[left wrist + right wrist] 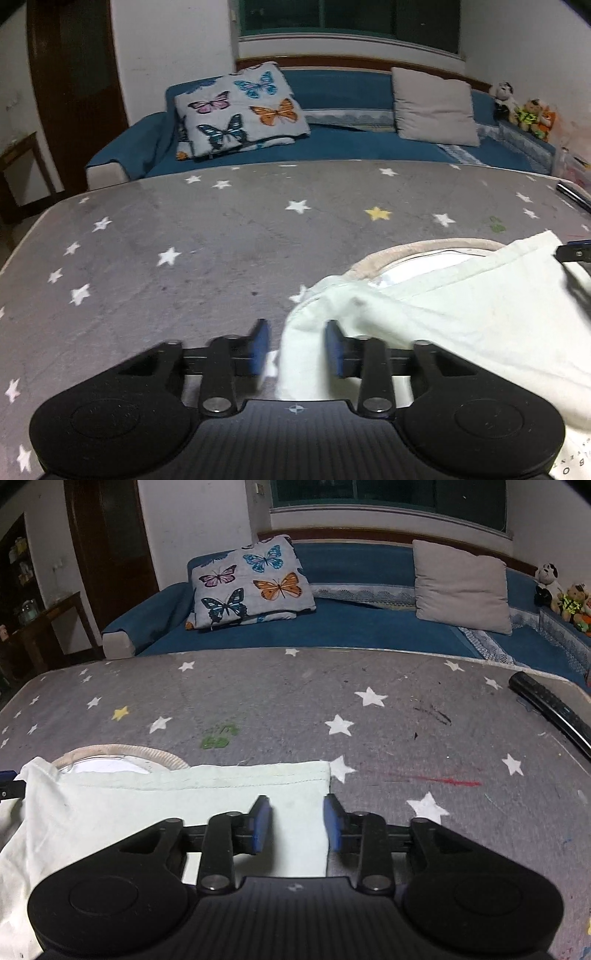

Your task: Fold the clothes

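A: Where does the garment sit?
B: The pale green shirt (461, 314) lies on the star-print surface (184, 240), near its front edge, with the tan collar (388, 254) toward the far edge.
A: And the left gripper (297, 347)?
B: Jaws spread, straddling the shirt's left edge.
A: The right gripper (297, 825)?
B: Jaws spread over the shirt's right edge; a dark remote (546, 705) lies at the surface's far right corner.

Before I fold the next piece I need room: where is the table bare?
Bare: the star-print table cover left of the white garment, and the stretch between its right edge and the black remote. Crowded: under both open grippers.
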